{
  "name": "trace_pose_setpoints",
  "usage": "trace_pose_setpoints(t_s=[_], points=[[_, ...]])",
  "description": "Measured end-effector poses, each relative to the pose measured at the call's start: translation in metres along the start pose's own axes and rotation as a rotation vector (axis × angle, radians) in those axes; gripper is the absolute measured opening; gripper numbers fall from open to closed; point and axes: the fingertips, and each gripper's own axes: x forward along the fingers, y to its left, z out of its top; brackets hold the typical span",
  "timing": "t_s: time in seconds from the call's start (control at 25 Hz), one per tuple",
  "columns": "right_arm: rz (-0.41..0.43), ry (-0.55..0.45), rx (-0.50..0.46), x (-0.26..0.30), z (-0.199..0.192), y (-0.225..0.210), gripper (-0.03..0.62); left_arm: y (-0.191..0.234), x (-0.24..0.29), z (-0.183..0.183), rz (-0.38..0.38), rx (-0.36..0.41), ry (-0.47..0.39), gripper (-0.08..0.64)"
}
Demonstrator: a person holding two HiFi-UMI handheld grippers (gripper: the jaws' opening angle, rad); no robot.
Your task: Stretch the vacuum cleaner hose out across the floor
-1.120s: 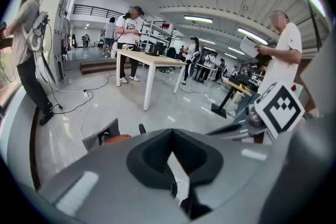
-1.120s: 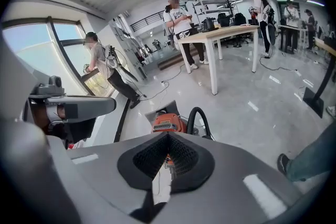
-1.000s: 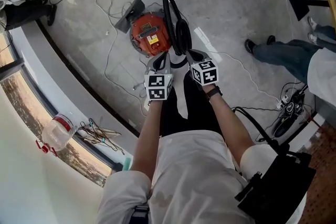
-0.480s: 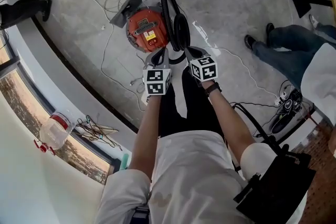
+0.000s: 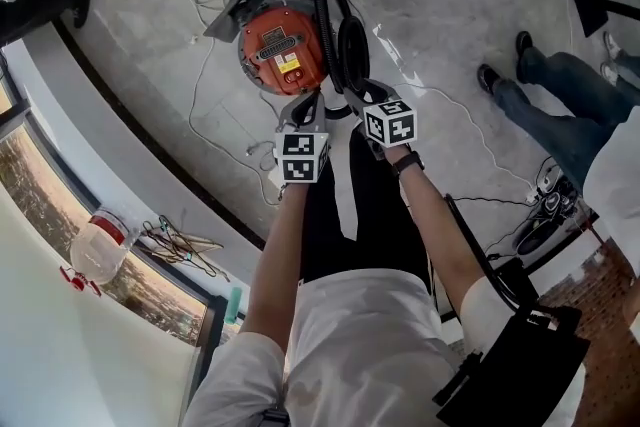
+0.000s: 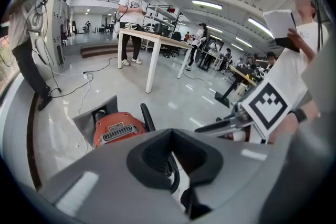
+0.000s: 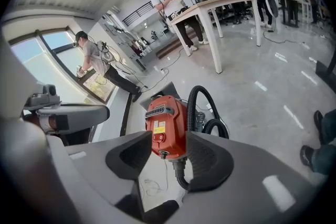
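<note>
Though the vacuum label [image 7: 158, 127] is illegible, left tongs [image 6: 173, 162] closed empty, right tongs [image 7: 165, 157] just opened, empty

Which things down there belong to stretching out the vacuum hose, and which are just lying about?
For the job: orange vacuum cleaner; black hose looped beside it.

Lying about: white cables on the floor; plastic jug and wire tangle by the window.

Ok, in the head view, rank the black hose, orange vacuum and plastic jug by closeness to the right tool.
1. Black hose: just ahead of the right tool.
2. Orange vacuum: beyond, toward the left.
3. Plastic jug: far left, by the window.
</note>
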Motion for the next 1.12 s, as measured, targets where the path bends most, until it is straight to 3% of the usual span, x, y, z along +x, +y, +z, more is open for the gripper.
trace_pose_setpoints(t_s=[0.08, 0.12, 0.28, 0.72, 1.12], points=[[0.02, -0.009, 0.047, 0.015, -0.001, -0.008, 0.283, 0.004, 0.008, -0.007, -0.003, -0.006, 0.013, 0.003], [0.027, -0.015, 0.072, 0.023, -0.002, -0.013, 0.31, 0.006, 0.012, -0.011, -0.004, -0.009, 0.018, 0.003], [0.044, -0.021, 0.145, 0.056, -0.003, -0.037, 0.313, 0.017, 0.035, -0.028, -0.001, -0.017, 0.047, 0.003], [0.153, -0.029, 0.226, 0.146, 0.009, -0.067, 0.302, 0.041, 0.08, -0.07, 0.031, -0.072, 0.096, 0.003], [0.256, 0.048, 0.212, 0.204, 0.005, -0.074, 0.295, 0.045, 0.089, -0.083, 0.041, -0.114, 0.086, 0.003]])
